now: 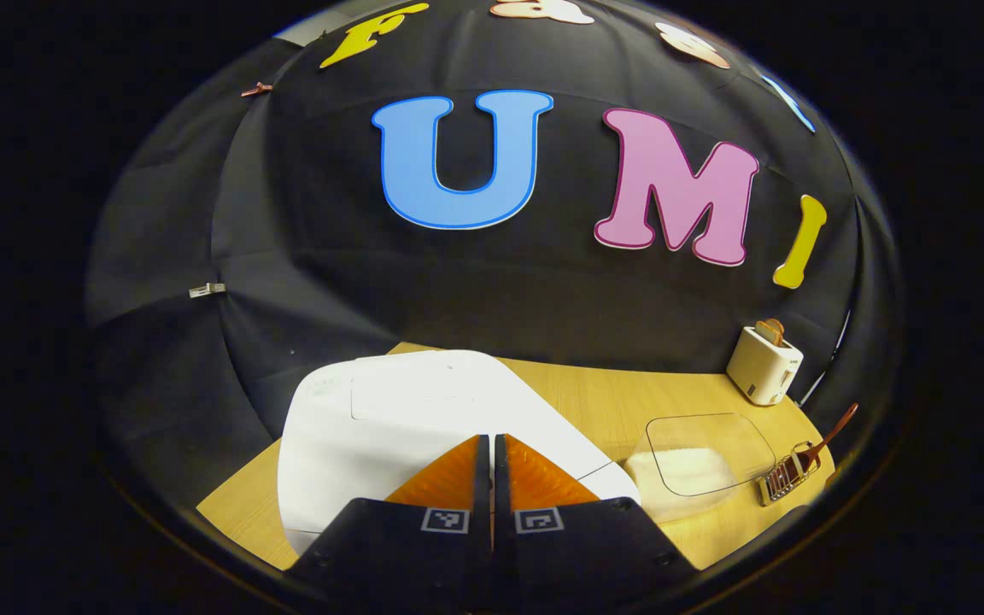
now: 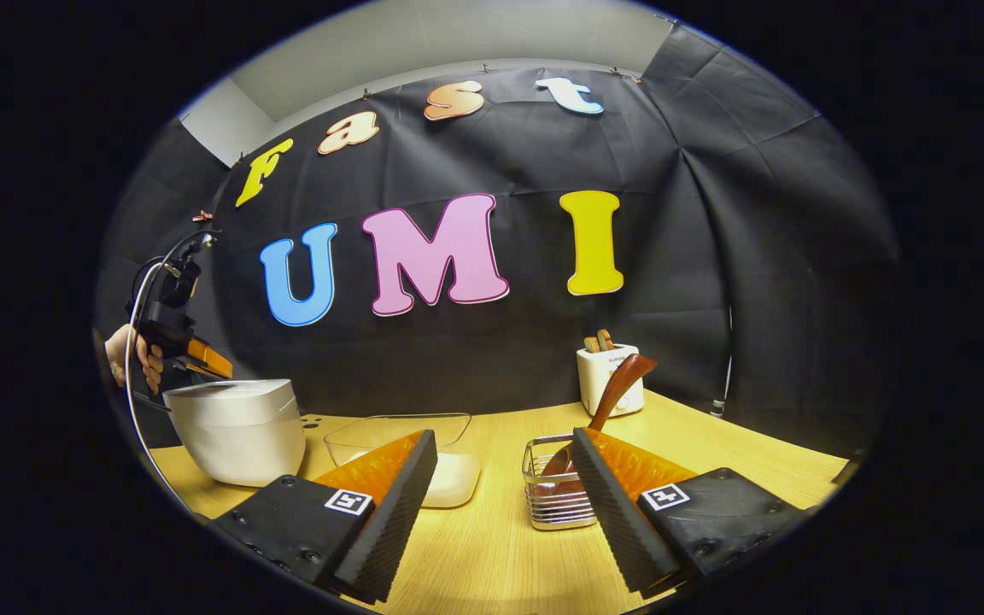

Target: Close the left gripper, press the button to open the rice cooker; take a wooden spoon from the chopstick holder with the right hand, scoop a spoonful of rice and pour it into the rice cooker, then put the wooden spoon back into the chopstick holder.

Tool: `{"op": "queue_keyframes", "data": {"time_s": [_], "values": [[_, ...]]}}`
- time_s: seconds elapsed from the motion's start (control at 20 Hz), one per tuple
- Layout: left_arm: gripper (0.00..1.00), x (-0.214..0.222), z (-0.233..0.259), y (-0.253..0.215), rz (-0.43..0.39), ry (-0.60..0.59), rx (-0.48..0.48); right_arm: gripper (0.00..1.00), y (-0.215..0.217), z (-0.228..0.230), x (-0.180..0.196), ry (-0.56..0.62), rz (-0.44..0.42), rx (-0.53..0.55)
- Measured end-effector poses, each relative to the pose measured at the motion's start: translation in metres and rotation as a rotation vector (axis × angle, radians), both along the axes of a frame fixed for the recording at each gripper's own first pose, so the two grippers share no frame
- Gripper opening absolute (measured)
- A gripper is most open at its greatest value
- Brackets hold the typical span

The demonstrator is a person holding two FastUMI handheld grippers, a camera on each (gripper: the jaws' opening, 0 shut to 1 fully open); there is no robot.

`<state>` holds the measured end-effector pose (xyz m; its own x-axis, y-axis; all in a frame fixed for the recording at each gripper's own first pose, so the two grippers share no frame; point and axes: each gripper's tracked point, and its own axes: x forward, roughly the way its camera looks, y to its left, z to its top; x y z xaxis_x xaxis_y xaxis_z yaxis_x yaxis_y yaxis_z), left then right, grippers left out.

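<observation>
Writing: small grey mark on the toaster (image 2: 610, 379) front, too small to read; each claw finger carries a square black-and-white marker tag, no text. Left claw (image 1: 492, 453): fingers pressed together, nothing between them, hovering above the closed white lid of the rice cooker (image 1: 424, 427); can't tell whether the tips touch the lid. In the right gripper view the same claw sits above the cooker at far left, held by a hand (image 2: 129, 354). Right claw (image 2: 505, 478): spread wide, holding nothing, low over the worktop (image 2: 492, 555). Wire chopstick holder (image 2: 553, 487) stands just ahead between its fingers, nearer the right finger, with the wooden spoon (image 2: 612, 397) in it, bowl end up, leaning right. Clear rice container (image 2: 424, 453), white rice inside, sits between cooker and holder. Toaster at the back by the wall, slices sticking up.
</observation>
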<state>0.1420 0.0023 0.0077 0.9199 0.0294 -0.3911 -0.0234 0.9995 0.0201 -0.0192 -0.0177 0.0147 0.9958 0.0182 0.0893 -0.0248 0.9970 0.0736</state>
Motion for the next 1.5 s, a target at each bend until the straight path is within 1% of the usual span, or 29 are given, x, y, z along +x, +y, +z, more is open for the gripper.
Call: {"op": "queue_keyframes", "data": {"time_s": [0.05, 0.15, 0.3, 0.4, 0.5, 0.65, 0.85, 0.9, 0.95, 1.0, 1.1, 1.2, 1.35, 1.4, 1.5], "values": [[0.05, 0.002, -0.002, 0.0, -0.002, 0.001, 0.008, 0.98, 0.003, 0.0, -0.001, 0.002, 0.004, 0.003], [0.05, 0.0, -0.01, 0.007, 0.025, 0.031, 0.004, 0.98, 0.005, -0.005, -0.002, 0.016, 0.008, -0.004], [0.05, 0.001, -0.012, 0.008, 0.036, 0.032, -0.053, 0.98, 0.005, -0.007, -0.003, 0.026, 0.005, -0.011], [0.06, 0.0, -0.013, 0.009, 0.034, 0.039, -0.067, 0.98, 0.005, -0.007, -0.005, 0.026, 0.009, -0.003], [0.06, -0.002, -0.014, 0.011, 0.056, 0.047, -0.089, 0.98, 0.005, -0.005, -0.005, 0.022, 0.01, -0.005], [0.06, -0.005, -0.014, 0.014, 0.077, 0.061, -0.095, 0.98, 0.006, -0.007, -0.008, 0.025, 0.012, -0.014], [0.06, -0.008, -0.018, 0.013, 0.075, 0.063, -0.103, 0.98, 0.005, -0.011, -0.01, 0.036, 0.02, -0.007], [0.06, -0.015, -0.024, 0.011, 0.072, 0.086, -0.104, 0.98, 0.005, -0.011, -0.01, 0.035, 0.021, -0.004], [0.06, -0.014, -0.021, 0.012, 0.068, 0.05, -0.087, 0.98, 0.004, -0.013, -0.01, 0.036, 0.021, -0.003], [0.06, -0.015, -0.023, 0.012, 0.06, 0.042, -0.063, 0.98, 0.003, -0.013, -0.009, 0.036, 0.019, -0.003], [0.06, -0.013, -0.023, 0.012, 0.068, 0.043, -0.059, 0.98, 0.001, -0.017, -0.008, 0.046, 0.02, 0.005], [0.06, -0.013, -0.021, 0.011, 0.067, 0.045, -0.083, 0.98, 0.001, -0.019, -0.009, 0.051, 0.026, 0.015], [0.06, -0.013, -0.01, 0.012, 0.086, 0.019, -0.161, 0.98, -0.002, -0.016, -0.011, 0.043, 0.018, 0.001], [0.06, -0.013, -0.002, 0.013, 0.087, -0.021, -0.163, 0.98, -0.002, -0.014, -0.011, 0.042, 0.017, -0.006], [0.06, -0.015, 0.034, 0.018, 0.091, -0.156, -0.112, 0.98, -0.006, -0.012, -0.011, 0.037, 0.008, -0.015]]}}
